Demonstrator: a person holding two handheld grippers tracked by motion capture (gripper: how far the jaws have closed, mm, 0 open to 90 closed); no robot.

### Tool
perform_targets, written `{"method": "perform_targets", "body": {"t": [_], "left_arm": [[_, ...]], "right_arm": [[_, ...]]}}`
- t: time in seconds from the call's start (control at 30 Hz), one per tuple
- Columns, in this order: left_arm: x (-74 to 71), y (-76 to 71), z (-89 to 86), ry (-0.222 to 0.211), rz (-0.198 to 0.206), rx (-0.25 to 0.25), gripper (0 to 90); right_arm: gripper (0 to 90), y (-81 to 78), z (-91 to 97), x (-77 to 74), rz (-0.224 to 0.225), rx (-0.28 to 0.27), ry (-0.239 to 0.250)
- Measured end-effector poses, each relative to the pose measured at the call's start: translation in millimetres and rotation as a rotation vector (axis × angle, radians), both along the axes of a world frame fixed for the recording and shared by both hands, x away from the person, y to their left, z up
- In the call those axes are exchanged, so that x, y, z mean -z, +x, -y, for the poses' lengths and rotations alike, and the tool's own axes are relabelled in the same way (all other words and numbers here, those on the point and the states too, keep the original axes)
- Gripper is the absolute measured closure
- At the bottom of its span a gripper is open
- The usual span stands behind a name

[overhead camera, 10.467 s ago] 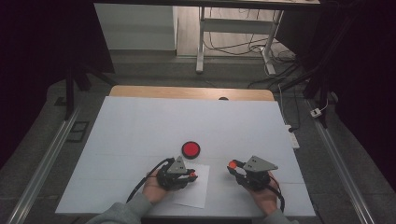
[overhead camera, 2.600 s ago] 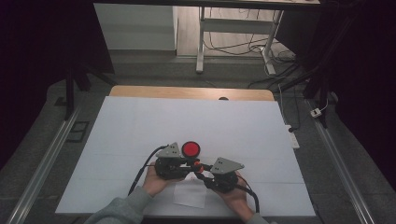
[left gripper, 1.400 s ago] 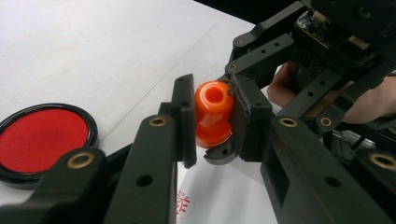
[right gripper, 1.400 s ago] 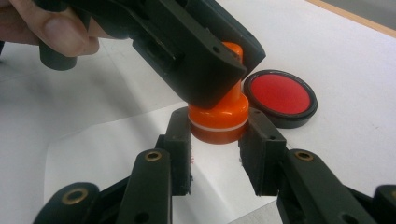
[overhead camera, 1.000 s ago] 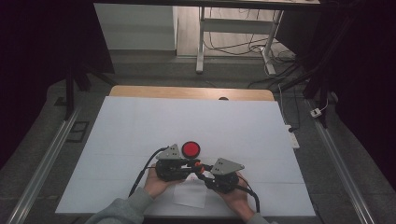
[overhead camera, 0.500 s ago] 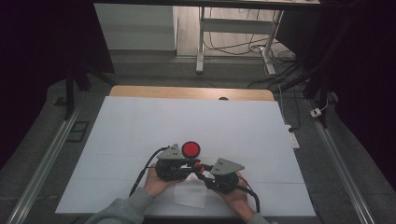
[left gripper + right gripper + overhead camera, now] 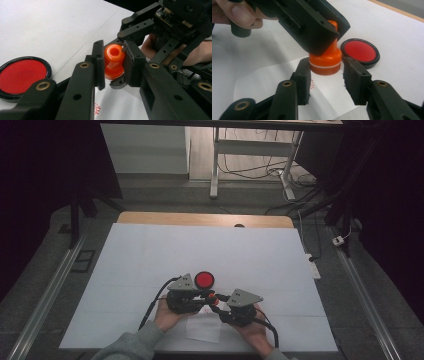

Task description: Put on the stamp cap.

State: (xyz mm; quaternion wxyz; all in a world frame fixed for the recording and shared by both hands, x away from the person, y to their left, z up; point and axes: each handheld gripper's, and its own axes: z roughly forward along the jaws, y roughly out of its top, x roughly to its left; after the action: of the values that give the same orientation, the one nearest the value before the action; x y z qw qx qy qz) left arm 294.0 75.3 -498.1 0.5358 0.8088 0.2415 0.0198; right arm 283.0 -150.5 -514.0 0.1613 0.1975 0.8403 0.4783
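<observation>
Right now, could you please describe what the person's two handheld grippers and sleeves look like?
Both the left gripper and the right gripper are matte black, built of linked bars with brass-coloured pivot pins and small screw holes. Their fingers end in flat rectangular black pads. Each carries a grey three-cornered plate on top and trails a black cable. The left arm wears a grey sleeve.

The red print on the paper [image 7: 97, 109] is too small to read.
</observation>
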Motion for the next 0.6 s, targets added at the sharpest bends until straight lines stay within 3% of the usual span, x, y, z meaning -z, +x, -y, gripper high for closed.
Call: {"method": "perform_targets", "body": {"t": [0.37, 0.6], "left_arm": [[-2.9, 1.5, -5.0, -0.01, 0.003, -0.015, 72.3], [-3.3, 2.4, -7.0, -0.006, 0.003, -0.022, 72.3]], "right_arm": [[48.6, 2.3, 5.9, 1.0, -0.011, 0.005, -0.005], [45.1, 4.5, 19.1, -0.6, -0.014, 0.025, -0.005]]}}
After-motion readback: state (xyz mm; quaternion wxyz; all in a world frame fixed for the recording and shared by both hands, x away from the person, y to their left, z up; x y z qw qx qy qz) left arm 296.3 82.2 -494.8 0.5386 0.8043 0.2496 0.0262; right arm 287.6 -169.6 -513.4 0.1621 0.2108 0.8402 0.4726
